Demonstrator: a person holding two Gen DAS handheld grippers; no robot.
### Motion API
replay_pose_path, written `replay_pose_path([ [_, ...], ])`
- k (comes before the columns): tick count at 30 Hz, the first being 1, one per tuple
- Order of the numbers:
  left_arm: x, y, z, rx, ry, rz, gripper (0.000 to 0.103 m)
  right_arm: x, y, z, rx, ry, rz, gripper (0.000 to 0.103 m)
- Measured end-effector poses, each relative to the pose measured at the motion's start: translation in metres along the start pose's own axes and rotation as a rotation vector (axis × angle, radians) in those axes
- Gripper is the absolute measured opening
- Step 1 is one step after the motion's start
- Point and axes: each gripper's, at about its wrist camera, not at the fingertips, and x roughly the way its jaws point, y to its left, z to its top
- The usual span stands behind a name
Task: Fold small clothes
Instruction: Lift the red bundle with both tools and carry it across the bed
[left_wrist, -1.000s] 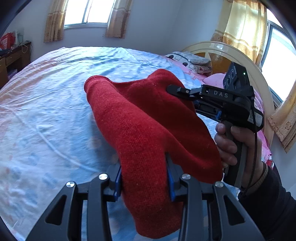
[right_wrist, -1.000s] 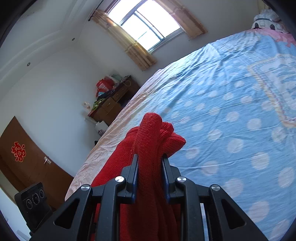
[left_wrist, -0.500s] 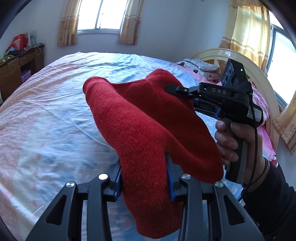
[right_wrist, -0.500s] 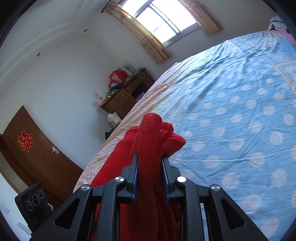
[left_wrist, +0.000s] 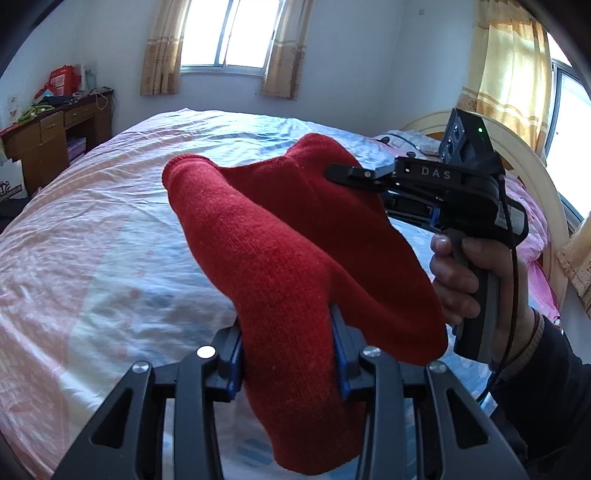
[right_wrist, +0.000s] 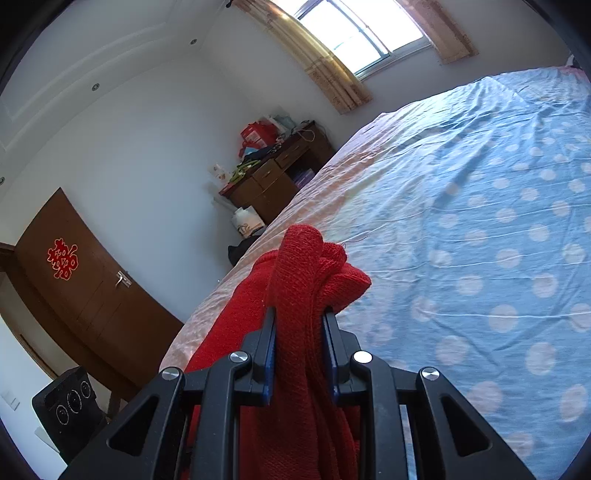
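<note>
While held above bed (left_wrist: 92, 236), red knit (left_wrist: 280, 266) pinched by L claw (left_wrist: 288, 354) & R claw (right_wrist: 298, 350).

- The left claw (left_wrist: 288, 343) grips a red knit garment (left_wrist: 295, 240), its jaws closed on the fabric.
- The right claw (left_wrist: 332, 172) pinches the garment's far end, held above the bed (left_wrist: 92, 240).
- A wooden desk (left_wrist: 51, 136) stands beyond the bed's left edge.

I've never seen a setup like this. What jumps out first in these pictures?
The bright red knitted garment fills the middle of the left view, held up above the bed with its pale spotted sheet. The left gripper is clamped on its near end and the right gripper, held in a hand, pinches its far end. On the brown door hangs a red paper ornament.
</note>
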Motion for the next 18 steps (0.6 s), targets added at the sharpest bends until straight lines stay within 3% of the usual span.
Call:
replay_pose_path([
  [18, -0.002, 0.026, -0.01, -0.084, -0.009, 0.063, 0.04, 0.073, 0.029, -0.01, -0.034, 0.109, 0.028, 0.022],
])
